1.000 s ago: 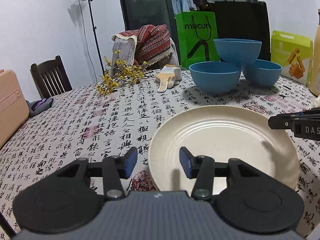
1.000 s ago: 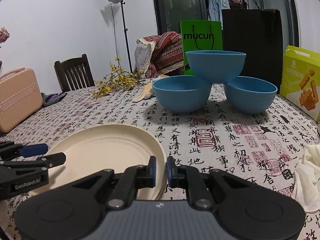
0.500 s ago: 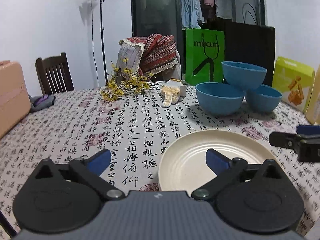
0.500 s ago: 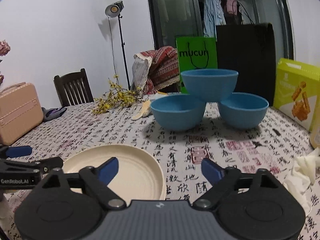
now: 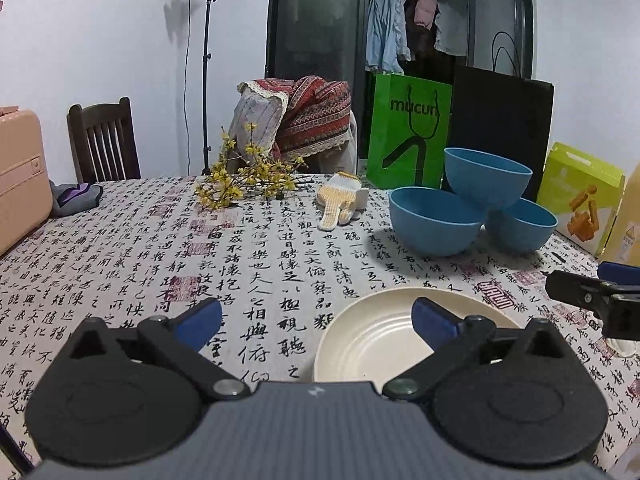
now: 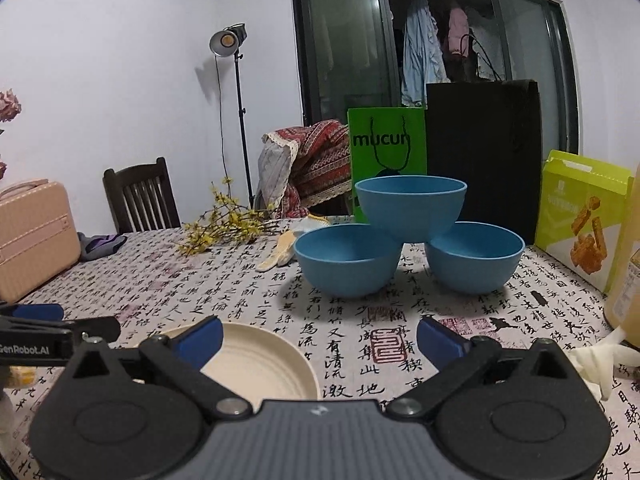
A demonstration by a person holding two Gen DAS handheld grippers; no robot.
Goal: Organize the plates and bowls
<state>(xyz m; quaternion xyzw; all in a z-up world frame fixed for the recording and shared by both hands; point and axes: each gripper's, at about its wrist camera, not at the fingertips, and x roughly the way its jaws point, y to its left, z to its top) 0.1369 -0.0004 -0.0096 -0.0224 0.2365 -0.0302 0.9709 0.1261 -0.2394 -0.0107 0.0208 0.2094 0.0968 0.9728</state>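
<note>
Plate flat on worktop, just below and between left tongs and right tongs. Both tongs wide open, empty. Looks stiff, light, probably slick; pinch rim. Blue bowls stacked ahead, top one could tip.
</note>
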